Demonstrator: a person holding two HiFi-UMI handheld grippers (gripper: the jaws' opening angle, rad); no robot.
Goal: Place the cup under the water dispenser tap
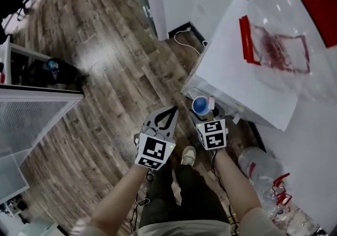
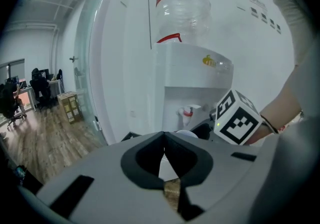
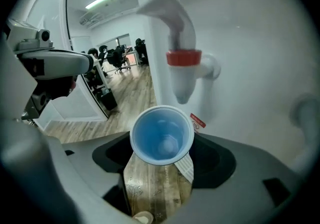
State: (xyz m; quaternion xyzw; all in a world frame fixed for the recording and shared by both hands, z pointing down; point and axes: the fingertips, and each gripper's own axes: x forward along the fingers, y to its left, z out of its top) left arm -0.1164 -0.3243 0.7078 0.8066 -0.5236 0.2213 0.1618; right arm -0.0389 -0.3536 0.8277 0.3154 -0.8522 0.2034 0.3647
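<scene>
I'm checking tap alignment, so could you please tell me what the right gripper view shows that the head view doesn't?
Only the right gripper view plainly shows the red-collared tap, hanging above the blue cup. Only the head view shows the clear bottle atop the dispenser and another water bottle on the floor. Both show the blue cup clamped in the right gripper at the dispenser.

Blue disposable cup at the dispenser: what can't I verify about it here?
- Right gripper view: blue disposable cup seen from above; its rim hides its walls and the jaw contact.
- Same view: what lies below the red-collared white tap is hidden by the cup.
- Left gripper view: the left gripper covers nearly all of the cup.
</scene>
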